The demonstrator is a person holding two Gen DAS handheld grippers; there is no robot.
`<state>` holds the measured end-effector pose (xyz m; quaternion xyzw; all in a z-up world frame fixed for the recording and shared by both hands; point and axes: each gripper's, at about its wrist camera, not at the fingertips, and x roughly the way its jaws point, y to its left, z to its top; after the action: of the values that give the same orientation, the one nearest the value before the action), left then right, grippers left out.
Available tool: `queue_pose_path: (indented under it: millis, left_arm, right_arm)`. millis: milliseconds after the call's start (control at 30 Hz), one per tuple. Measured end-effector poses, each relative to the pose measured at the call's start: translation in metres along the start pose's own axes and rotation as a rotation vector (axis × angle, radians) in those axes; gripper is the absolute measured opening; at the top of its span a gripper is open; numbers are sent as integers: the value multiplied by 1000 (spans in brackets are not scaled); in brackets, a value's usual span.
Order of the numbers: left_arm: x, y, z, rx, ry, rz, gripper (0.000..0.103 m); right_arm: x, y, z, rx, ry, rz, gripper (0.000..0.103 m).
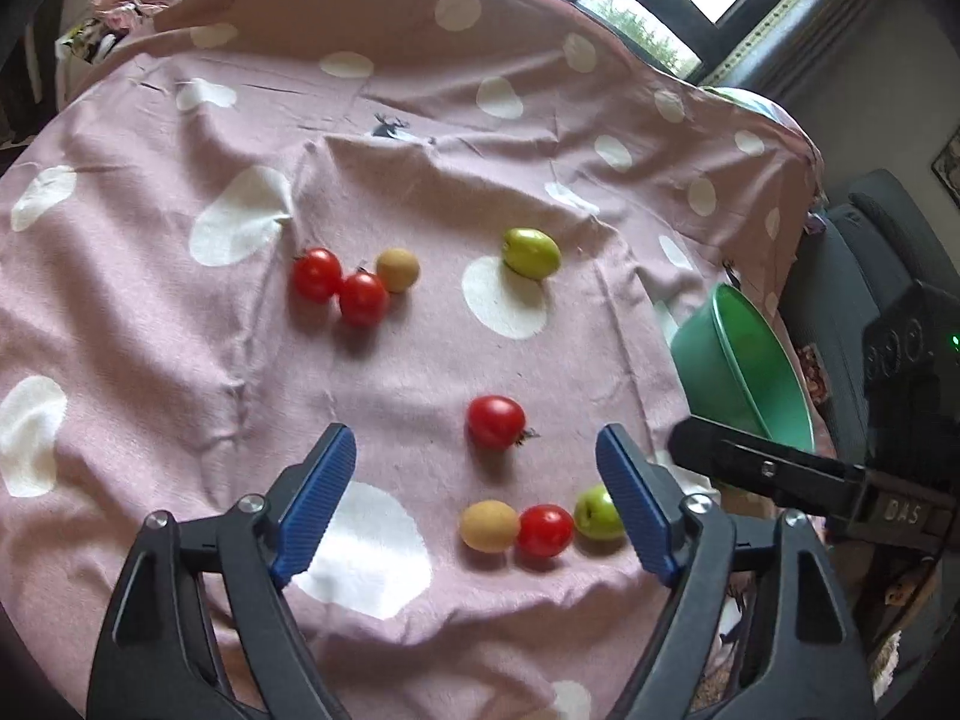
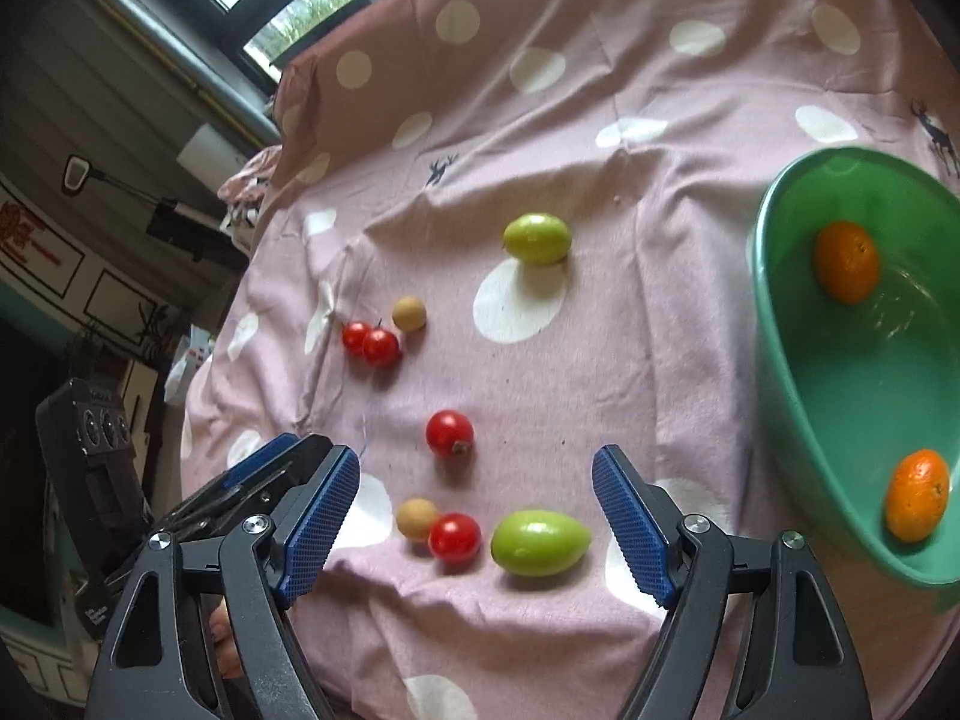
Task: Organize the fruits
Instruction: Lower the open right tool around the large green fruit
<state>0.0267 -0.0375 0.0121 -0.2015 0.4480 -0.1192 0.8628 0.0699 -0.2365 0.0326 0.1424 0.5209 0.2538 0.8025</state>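
A pink spotted cloth (image 2: 600,360) covers the surface, likely to keep the round fruit from rolling away. At its right edge the green bowl (image 2: 840,396) sits within easy reach as the collecting place, and two orange fruits (image 2: 847,261) already lie inside it. The left gripper (image 1: 474,501) and right gripper (image 2: 474,516) both hang over the near cluster with fingers released, nothing between the pads. That cluster is a row of three fruits close together: a near green fruit (image 2: 540,542), a red tomato (image 2: 454,537) and a tan fruit (image 2: 417,518). A lone tomato (image 2: 449,433) lies just beyond, and a far green fruit (image 2: 536,238), two touching tomatoes (image 2: 372,343) and a second tan fruit (image 2: 409,313) wait farther off.
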Motion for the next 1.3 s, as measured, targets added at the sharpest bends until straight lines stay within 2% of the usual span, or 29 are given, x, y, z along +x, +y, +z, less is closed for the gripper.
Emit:
queue_pose_path:
  millis: [133,300,400,500,567,700,867,967,1100,1300]
  left_arm:
    - [6,-19,-10,69,31,-27,66]
    - [17,-39,-22,131,71,-81,43]
    - [25,-50,-28,164,99,-110,39]
    - [33,-56,-32,175,119,-130,38]
    - [38,-58,-33,173,135,-148,37]
    - [46,-63,-35,192,146,-106,37]
    - [51,-68,-38,218,153,-96,37]
    - [53,-69,-37,222,154,-93,37]
    - [54,-70,-38,227,169,-83,37]
    - [55,-73,-40,246,168,-21,40]
  right_arm:
    - [10,-11,-3,64,35,15,81]
    - [11,-25,-9,137,40,21,78]
    - [14,-26,-12,141,42,-20,72]
    - [20,-27,-13,147,58,-19,64]
    - [23,-31,-12,165,65,-23,64]
    - [22,-30,-13,140,52,-62,63]
    - [26,-28,-15,126,74,-43,63]
    - [31,-26,-17,102,89,-75,48]
    - [35,-32,-19,124,117,-63,48]
    - [36,-36,-21,142,162,-16,48]
